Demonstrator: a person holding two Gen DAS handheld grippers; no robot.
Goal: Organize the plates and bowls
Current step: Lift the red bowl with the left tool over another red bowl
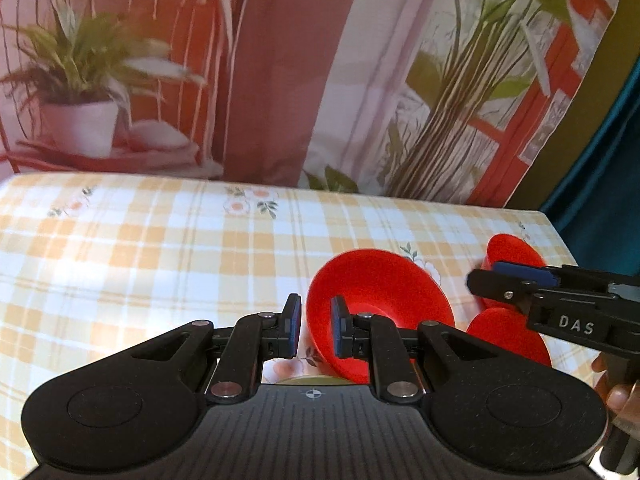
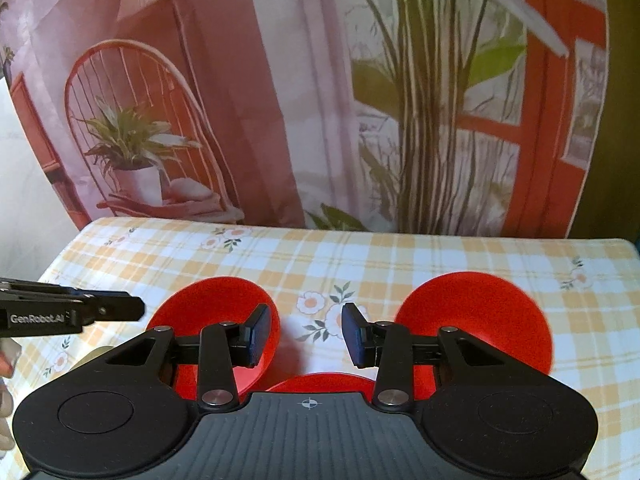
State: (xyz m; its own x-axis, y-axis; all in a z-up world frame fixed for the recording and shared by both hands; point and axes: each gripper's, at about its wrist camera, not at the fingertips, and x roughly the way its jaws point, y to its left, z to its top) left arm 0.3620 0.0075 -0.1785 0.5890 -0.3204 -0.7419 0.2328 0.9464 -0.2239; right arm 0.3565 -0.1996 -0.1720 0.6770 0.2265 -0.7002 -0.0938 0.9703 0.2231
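Observation:
Three red dishes lie on a checked tablecloth. In the left wrist view a red bowl (image 1: 380, 304) sits just ahead and right of my left gripper (image 1: 316, 326), which is open and empty; its right pad is at the bowl's near rim. A second red bowl (image 1: 514, 254) and a red plate (image 1: 506, 336) lie further right, under my right gripper (image 1: 504, 280). In the right wrist view my right gripper (image 2: 304, 334) is open and empty above the cloth, between a left bowl (image 2: 216, 304) and a right bowl (image 2: 476, 316), with the plate (image 2: 316, 383) below it.
The table's far edge meets a printed backdrop of plants and a chair (image 2: 320, 120). The table's right edge (image 1: 560, 240) is close to the far bowl. A pale yellowish object (image 1: 304, 380) peeks out under my left gripper. The left part of the cloth (image 1: 120, 260) is open surface.

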